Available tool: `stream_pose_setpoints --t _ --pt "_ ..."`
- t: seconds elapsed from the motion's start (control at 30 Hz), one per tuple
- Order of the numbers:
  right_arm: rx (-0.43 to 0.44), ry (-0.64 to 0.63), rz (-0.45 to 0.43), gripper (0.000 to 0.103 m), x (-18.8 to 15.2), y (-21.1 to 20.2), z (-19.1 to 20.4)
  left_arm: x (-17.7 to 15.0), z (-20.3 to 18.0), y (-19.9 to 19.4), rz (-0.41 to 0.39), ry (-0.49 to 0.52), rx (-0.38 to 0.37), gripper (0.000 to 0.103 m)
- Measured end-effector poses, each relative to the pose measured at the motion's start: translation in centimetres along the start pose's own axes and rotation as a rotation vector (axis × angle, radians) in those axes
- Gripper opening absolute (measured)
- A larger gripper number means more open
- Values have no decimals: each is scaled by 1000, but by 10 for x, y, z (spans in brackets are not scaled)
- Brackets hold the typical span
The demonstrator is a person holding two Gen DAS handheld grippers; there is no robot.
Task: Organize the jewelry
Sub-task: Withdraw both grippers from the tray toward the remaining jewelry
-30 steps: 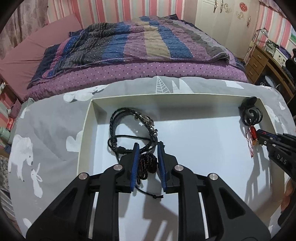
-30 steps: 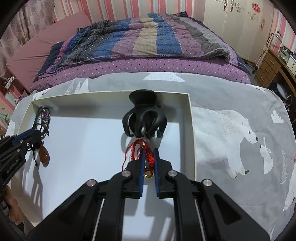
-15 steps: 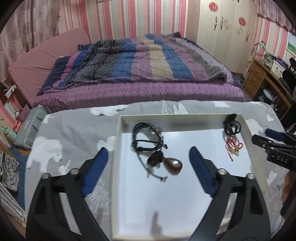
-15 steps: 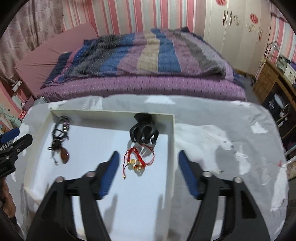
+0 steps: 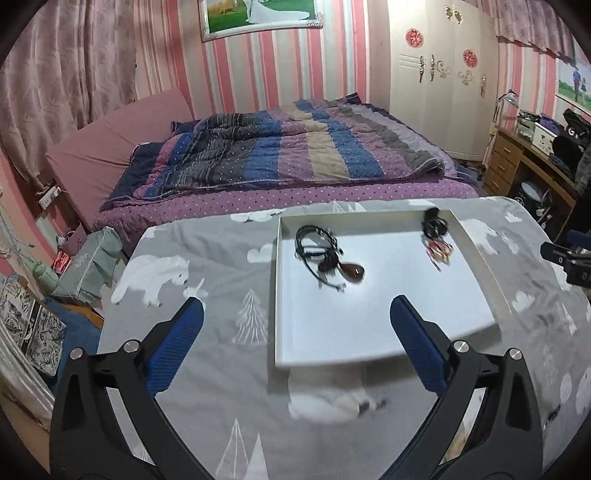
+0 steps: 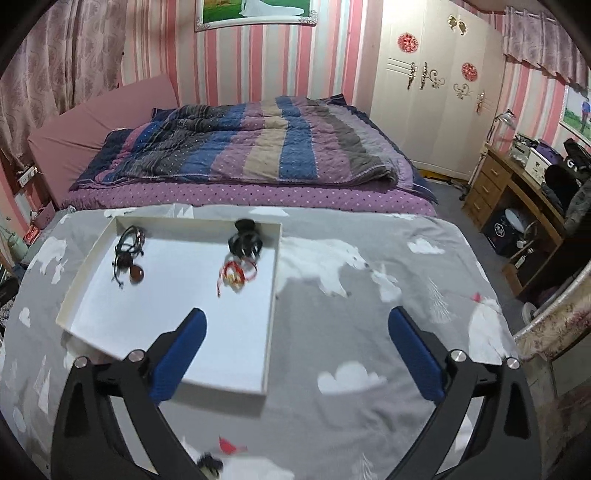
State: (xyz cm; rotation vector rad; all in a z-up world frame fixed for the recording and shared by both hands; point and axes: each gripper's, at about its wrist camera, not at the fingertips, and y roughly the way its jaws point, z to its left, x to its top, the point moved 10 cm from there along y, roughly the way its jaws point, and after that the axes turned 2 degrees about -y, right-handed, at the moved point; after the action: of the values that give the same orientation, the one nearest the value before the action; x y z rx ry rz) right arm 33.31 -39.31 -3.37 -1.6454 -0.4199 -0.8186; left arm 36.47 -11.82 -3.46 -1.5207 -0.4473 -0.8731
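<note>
Home bedroom. Double bed (image 6: pixel 236 162) with striped quilt (image 5: pixel 280 155) over purple dotted sheet stood at room's centre, mauve headboard pad (image 5: pixel 110 140) at its left. Walls wore pink-and-white stripes; patterned pink curtains (image 5: pixel 66 66) hung at left. Framed wedding portrait (image 5: pixel 258 14) hung above bed. Cream wardrobe (image 6: pixel 436 88) carried gilt handles and red paper decorations. Wooden desk (image 6: pixel 517 192) with drawers, lamp and clutter stood at right. Polar-bear cloth (image 6: pixel 369 295) covered counter in foreground.
</note>
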Motion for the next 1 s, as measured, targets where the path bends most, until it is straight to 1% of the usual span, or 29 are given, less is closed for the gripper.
stream_pose_setpoints --t 0.1,0.17,0.33,0.43,0.57,0.67,0.73,0.83,0.93,1.0 --pt "23 41 -2 99 -19 -11 -5 -20 -3 -14 0 14 3 100" --pt "36 58 16 99 -34 -14 -5 -32 -6 -19 6 16 -6 100" --pt "4 43 45 99 -69 -21 -5 -68 -8 -32 44 -5 -47 100" --pt "-30 23 62 100 -89 -23 -5 -82 -5 -41 49 -10 -40 100" --pt "-47 16 78 100 -106 -25 -2 -100 -1 -49 67 -17 -45 100" --pt "-13 47 111 100 -123 -24 3 -112 1 -52 75 -13 -33 100" --pt "34 66 132 100 -133 -24 8 -119 3 -54 80 -21 -34 100" --pt "91 74 129 100 -143 -26 17 -126 1 -54 93 -20 -43 100" --pt "86 77 123 100 -147 -29 20 -130 0 -56 95 -9 -37 100" --pt "102 82 112 100 -146 -32 21 -132 -1 -58 99 -8 -42 100"
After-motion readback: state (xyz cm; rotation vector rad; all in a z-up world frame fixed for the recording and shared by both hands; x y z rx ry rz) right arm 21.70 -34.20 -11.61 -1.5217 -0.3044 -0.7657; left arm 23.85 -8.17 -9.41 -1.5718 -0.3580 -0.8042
